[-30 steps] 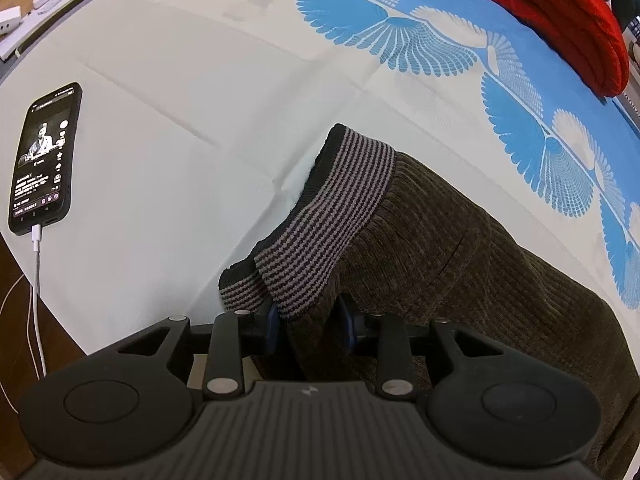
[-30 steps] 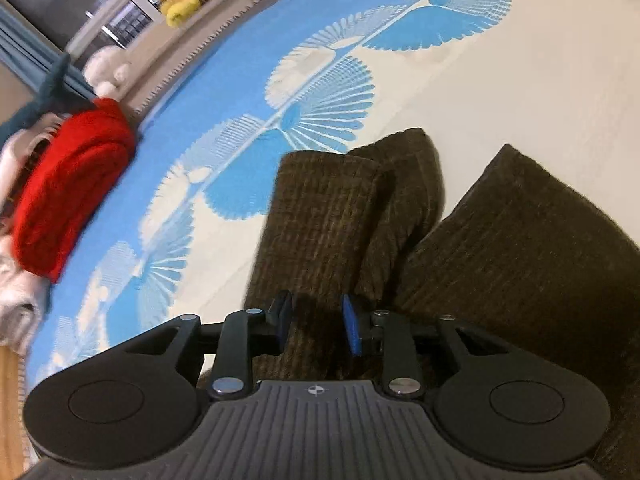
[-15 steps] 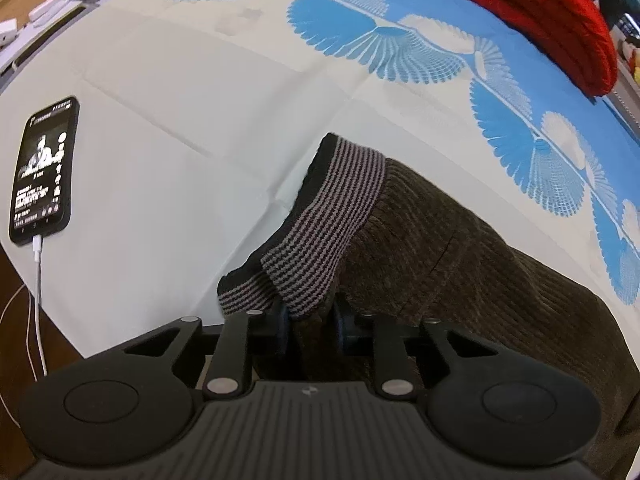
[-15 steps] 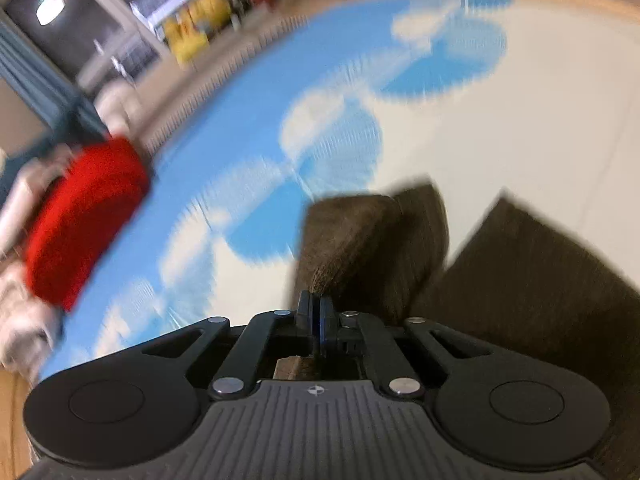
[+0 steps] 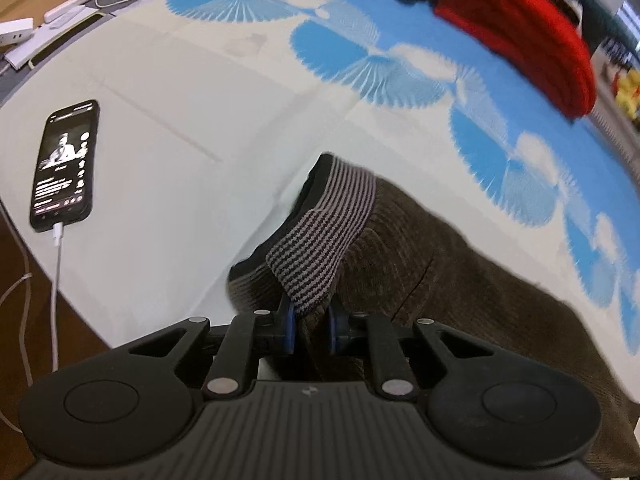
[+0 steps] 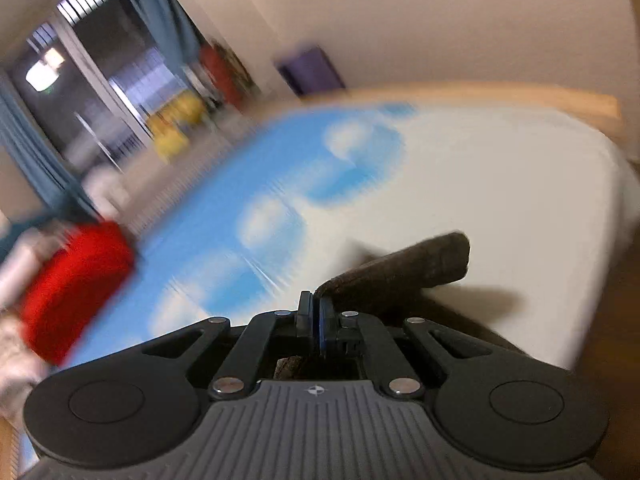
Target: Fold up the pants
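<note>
Bed sheet [image 5: 168, 128], white with blue fan print, is taken up mostly by the brown corduroy pants [image 5: 440, 280], which are spread across its near part in the left wrist view. No finished fold can be made out; the task is judged early, with the first fold only being started and all stacking left.

Striped waistband [image 5: 324, 236] is pinched by the left gripper [image 5: 311, 330]; its jaws have just been closing, with the fabric between the pads. The other end of the pants [image 6: 404, 272] is clamped in the right gripper [image 6: 316, 326], jaws fully together on cloth and lifted off the sheet; that view is motion-blurred.

Phone [image 5: 66, 166] lies well apart to the left, screen lit; its text is too small to be read. No brands or labels are legible.
</note>
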Demonstrator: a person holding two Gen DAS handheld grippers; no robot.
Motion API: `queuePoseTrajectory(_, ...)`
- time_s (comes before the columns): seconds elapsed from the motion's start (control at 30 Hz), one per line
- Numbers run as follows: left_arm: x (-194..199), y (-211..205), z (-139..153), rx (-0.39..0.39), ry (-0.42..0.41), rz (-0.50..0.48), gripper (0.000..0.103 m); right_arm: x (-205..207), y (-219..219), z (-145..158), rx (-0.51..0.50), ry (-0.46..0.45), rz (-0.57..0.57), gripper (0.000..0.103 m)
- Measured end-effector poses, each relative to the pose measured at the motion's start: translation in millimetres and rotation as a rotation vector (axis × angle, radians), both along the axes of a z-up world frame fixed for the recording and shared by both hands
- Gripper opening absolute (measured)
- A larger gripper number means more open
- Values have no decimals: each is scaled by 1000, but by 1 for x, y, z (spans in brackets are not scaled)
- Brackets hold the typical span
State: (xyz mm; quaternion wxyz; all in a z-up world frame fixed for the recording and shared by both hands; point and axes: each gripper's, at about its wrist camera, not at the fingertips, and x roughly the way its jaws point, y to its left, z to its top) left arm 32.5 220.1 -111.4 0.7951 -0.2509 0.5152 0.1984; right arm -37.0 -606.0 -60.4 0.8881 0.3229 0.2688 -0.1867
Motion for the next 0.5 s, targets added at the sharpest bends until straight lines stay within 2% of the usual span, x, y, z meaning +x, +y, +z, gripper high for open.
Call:
queuePoseTrajectory(0.07,-1,-2,-6,1,36,-12,17,-4,-12,-20,47,72,1,2)
queuePoseTrajectory(0.2,-2,-2,-13,-12,60,-33,22,-1,-7,-49,-34,124,58,2)
queuePoseTrajectory(0.23,-4,0,-14,-22,60,-23,22,0,-5,-56,-25,123,59,3)
queuePoseTrajectory(0.37,-13,11,-19,-69,43,46,41,5,-16,-67,97,109,-45,10)
queuePoseTrajectory(0.43,-15,16,-19,-90,21,59,44,6,-21,-71,139,107,-109,30)
queuePoseTrajectory(0.5,-14,18,-19,-91,9,65,45,9,-25,-78,167,128,-174,34)
